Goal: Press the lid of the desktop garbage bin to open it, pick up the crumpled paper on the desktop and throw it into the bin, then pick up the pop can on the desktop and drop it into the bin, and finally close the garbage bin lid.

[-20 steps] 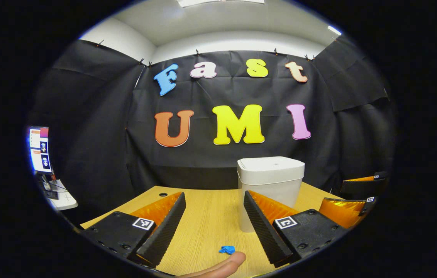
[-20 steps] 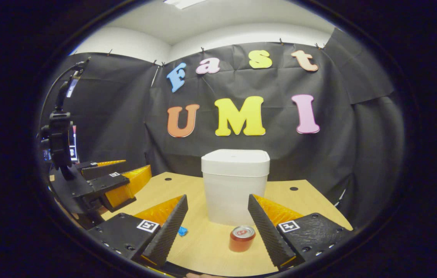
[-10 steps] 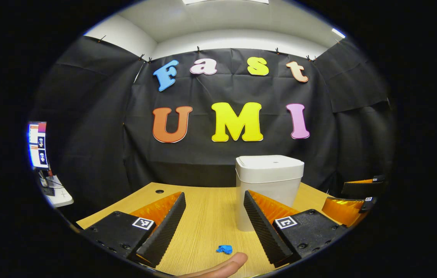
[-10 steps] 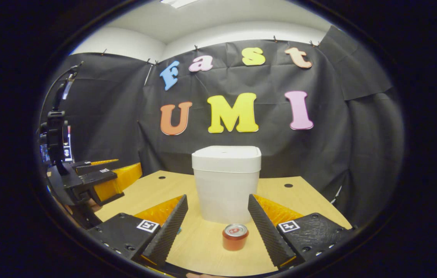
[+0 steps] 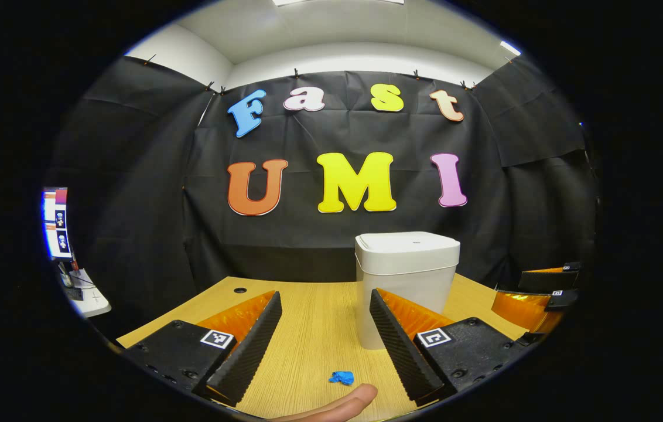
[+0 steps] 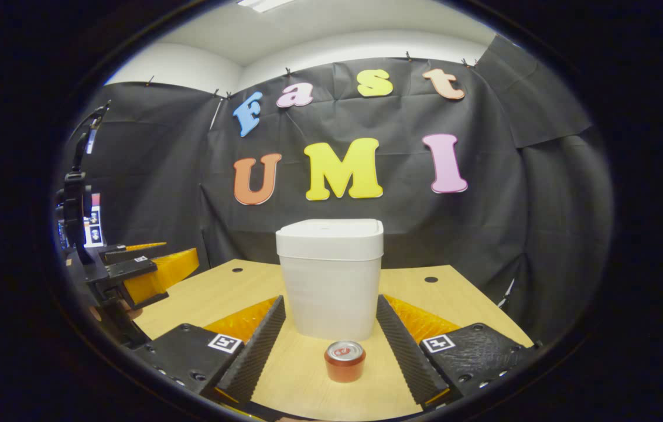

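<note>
In the left gripper view the left hand-held gripper (image 5: 323,328) has its two ridged fingers spread wide with nothing between them, held over the wooden surface (image 5: 314,328). A small crumpled paper (image 5: 341,378), blue and wrinkled, lies on the surface near its front edge, between the fingers and closer to the right one. A fingertip (image 5: 346,405) of the person's hand pokes in from the bottom, just beside the paper (whether it touches cannot be told). A lit screen (image 5: 56,224) stands off the left edge of the surface. The other gripper shows at the far right of this view.

The right gripper view gives what that one lacks: a pop can (image 6: 345,361), a short metal cylinder with a silvery top, standing upright on the surface near the front edge. It sits between the parted, empty fingers of the right hand-held gripper (image 6: 328,328), touching neither. The left gripper appears here at the left edge.

The garbage bin (image 6: 330,275) stands upright toward the back edge of the surface, just behind the can. It is smooth white plastic, boxy with rounded corners, and its flat lid (image 6: 330,238) is down, so the inside is hidden. The surface is pale wood grain with small round holes near the back corners.
</note>
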`<act>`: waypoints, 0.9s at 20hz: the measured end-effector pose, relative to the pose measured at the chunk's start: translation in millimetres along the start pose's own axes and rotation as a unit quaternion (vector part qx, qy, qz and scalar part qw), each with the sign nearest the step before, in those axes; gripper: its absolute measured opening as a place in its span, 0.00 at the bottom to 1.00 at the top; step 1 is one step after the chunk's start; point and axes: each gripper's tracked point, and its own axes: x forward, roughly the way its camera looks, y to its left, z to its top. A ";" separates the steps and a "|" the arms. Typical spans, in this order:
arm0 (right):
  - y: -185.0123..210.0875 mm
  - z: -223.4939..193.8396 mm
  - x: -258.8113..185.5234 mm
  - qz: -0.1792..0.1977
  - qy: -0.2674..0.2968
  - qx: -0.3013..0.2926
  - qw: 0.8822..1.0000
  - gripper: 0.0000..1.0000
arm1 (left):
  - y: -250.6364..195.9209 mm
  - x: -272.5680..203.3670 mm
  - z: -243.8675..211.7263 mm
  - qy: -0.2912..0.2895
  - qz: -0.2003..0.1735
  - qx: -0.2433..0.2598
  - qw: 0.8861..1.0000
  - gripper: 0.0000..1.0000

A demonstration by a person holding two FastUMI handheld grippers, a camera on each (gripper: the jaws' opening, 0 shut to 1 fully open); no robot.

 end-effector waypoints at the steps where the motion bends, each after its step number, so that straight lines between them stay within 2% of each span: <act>1: -1.0 5.0 1.2 -0.004 -0.003 -0.003 1.000 0.95 | -0.9 0.1 -0.6 0.000 -0.001 0.000 1.000 0.98; 3: -5.2 16.5 5.8 -0.020 -0.015 -0.011 1.000 0.89 | -1.9 0.8 -1.6 0.002 -0.003 0.000 1.000 0.98; 4: -1.3 21.5 8.7 -0.021 -0.021 -0.021 0.999 0.75 | -2.0 1.1 -2.1 0.003 -0.003 0.001 1.000 0.98; 5: 0.6 28.3 11.8 -0.022 -0.029 -0.029 0.999 0.69 | -2.0 2.0 -3.0 0.003 -0.005 0.001 1.000 0.98; 7: 10.0 41.1 18.3 -0.013 -0.038 -0.038 0.998 0.65 | -1.5 2.7 -3.1 0.002 -0.006 0.001 1.000 0.98; 9: 11.6 51.8 25.9 -0.014 -0.036 -0.054 0.998 0.49 | 1.6 4.9 -3.9 0.004 -0.002 0.000 1.000 0.98; 10: 17.9 56.9 31.2 -0.006 -0.035 -0.057 0.998 0.23 | 2.5 5.3 -4.9 0.005 -0.001 0.000 1.000 0.98; 13: 29.2 75.1 49.8 0.014 -0.024 -0.040 0.999 0.19 | 6.1 4.8 -7.0 0.008 0.001 -0.001 1.000 0.98; 14: 33.8 81.7 55.5 0.025 -0.023 -0.032 0.999 0.01 | 8.5 5.8 -6.7 0.009 0.004 0.000 1.000 0.98; 18: 45.3 114.2 91.3 0.029 -0.024 -0.033 0.999 0.00 | 17.7 9.1 -11.2 0.017 0.015 -0.002 1.000 0.98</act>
